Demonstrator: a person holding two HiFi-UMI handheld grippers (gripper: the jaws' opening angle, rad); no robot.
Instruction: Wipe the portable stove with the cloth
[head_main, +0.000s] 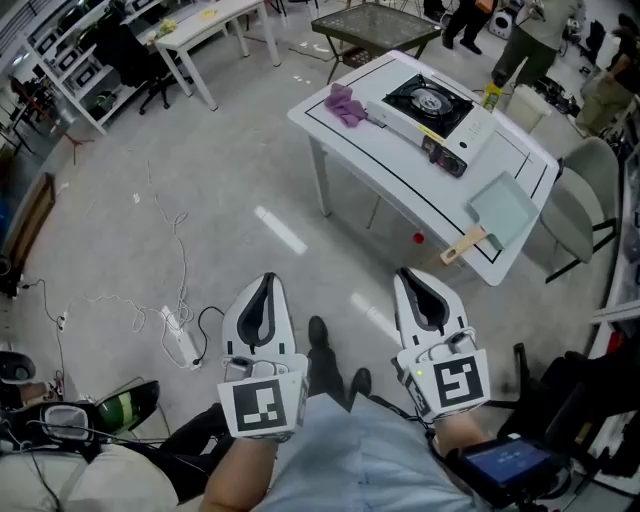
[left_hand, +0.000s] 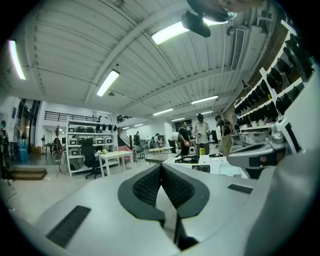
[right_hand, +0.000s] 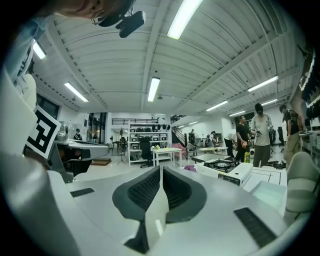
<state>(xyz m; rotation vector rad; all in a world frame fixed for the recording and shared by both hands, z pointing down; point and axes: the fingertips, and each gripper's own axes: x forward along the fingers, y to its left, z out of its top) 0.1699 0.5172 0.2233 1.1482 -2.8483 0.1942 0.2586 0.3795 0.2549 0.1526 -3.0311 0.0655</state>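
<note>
The portable stove (head_main: 432, 112) is white with a black burner and stands on a white table (head_main: 340, 135) far ahead of me. A purple cloth (head_main: 346, 104) lies crumpled just left of it on the tabletop. My left gripper (head_main: 266, 283) and right gripper (head_main: 412, 277) are held close to my body, well short of the table, both shut with nothing between the jaws. The right gripper view shows the stove (right_hand: 226, 169) and the cloth (right_hand: 189, 168) in the distance beyond the shut right gripper (right_hand: 161, 170). In the left gripper view the stove (left_hand: 192, 160) is small, past the shut left gripper (left_hand: 161, 166).
A pale green pan with a wooden handle (head_main: 495, 213) lies near the table's right front corner. A grey chair (head_main: 580, 205) stands right of the table. A power strip and cables (head_main: 180, 335) lie on the floor to my left. People stand behind the table (head_main: 530, 35).
</note>
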